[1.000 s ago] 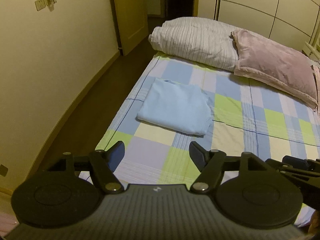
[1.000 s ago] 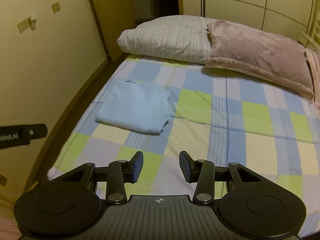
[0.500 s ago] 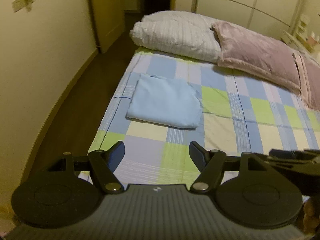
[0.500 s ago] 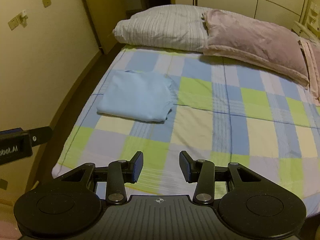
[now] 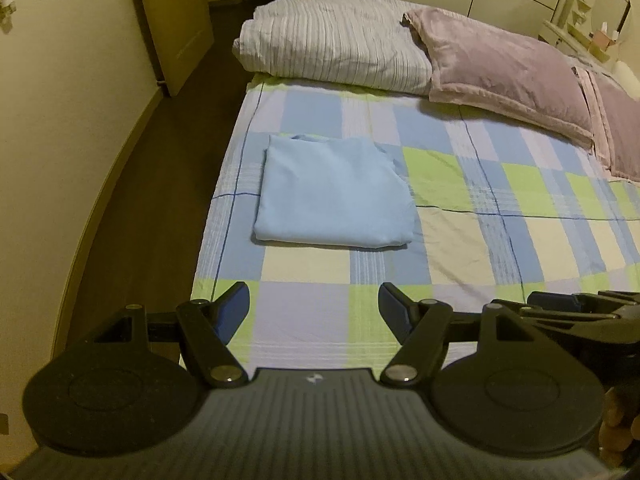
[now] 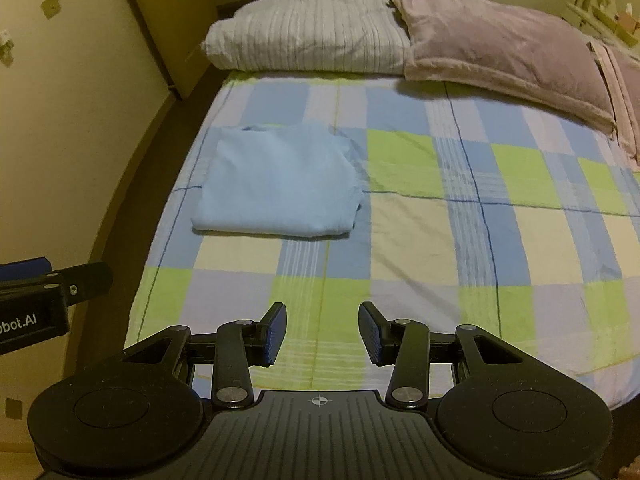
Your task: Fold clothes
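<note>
Lying folded on the checked bed sheet (image 5: 500, 240), near the bed's left edge, was the light blue garment (image 5: 332, 196). Both tongs hung above the foot of the bed, empty and spread: the left tongs (image 5: 314, 312) wide, the right tongs (image 6: 322, 334) narrower. White lettering on the left tool's side read "bot.AI".

Folded garment (image 5: 334, 192) on bed (image 5: 500, 248), left side, pillows (image 5: 340, 40) behind
</note>
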Motion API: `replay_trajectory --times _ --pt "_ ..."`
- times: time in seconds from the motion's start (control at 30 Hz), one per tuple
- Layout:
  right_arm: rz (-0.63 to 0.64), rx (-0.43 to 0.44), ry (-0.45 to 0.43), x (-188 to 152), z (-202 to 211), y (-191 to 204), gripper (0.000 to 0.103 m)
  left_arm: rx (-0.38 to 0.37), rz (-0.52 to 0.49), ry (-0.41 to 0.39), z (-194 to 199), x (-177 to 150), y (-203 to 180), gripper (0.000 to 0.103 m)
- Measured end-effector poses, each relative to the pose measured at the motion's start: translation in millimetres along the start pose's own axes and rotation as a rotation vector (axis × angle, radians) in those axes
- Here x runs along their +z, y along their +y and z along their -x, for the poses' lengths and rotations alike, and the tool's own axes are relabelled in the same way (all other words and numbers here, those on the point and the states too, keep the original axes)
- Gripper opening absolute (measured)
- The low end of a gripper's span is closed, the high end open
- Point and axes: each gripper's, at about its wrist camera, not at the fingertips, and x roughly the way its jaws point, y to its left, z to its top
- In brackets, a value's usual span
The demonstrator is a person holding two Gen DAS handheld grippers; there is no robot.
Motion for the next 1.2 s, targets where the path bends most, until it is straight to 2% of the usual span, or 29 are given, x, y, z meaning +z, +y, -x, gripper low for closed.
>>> replay_trajectory --times 0.17,0.77,1.2 --pt "-0.015 -0.009 0.028 10 -17 4 0.044 -0.014 -0.009 0.027 -17 9 6 0.068" --pt "-0.002 -0.006 0.054 41 -54 11 0.044 -0.005 -0.006 0.052 -53 36 13 0.068" --pt "-0.012 -0.007 0.062 49 -61 13 0.044 0.041 -0.026 0.019 -56 44 11 0.071"
